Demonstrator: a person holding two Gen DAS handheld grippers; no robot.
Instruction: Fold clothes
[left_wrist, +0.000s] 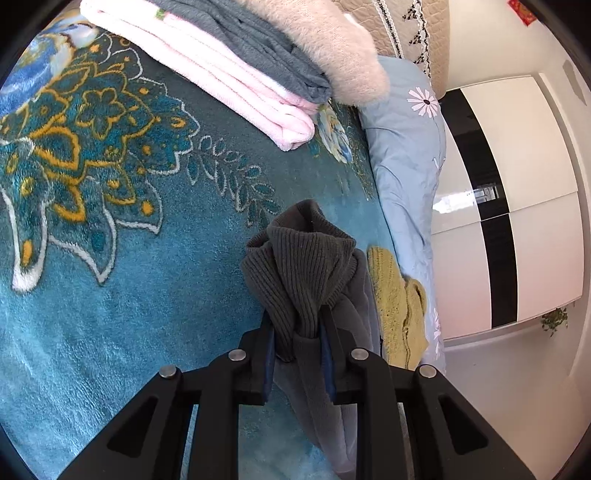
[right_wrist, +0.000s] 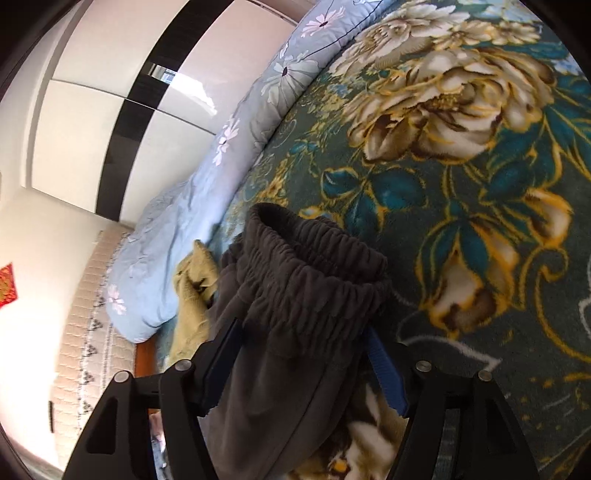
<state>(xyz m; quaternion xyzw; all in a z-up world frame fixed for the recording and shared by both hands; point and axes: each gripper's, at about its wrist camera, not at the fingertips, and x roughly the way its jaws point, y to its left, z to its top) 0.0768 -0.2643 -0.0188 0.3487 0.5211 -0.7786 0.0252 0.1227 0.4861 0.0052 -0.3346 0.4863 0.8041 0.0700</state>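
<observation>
Both grippers grip dark grey trousers above a patterned teal bed blanket.

The left gripper (left_wrist: 297, 338) is clamped on the ribbed cuff of the grey trousers (left_wrist: 299, 266) at lower centre of its view; the right gripper (right_wrist: 303, 354) pinches the gathered elastic waistband (right_wrist: 310, 269) at lower centre. A mustard knit garment (left_wrist: 397, 310) lies right of the cuff, beside a pale blue quilt (left_wrist: 406, 155). Folded pink and grey blankets (left_wrist: 229, 62) sit upper left on the teal blanket (left_wrist: 122, 258).

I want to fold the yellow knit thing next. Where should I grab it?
Probably pinch the free upper end of the yellow knit garment, coming down from above. It lies crumpled beside the blue quilt, and the grey trousers hide its other side.
</observation>
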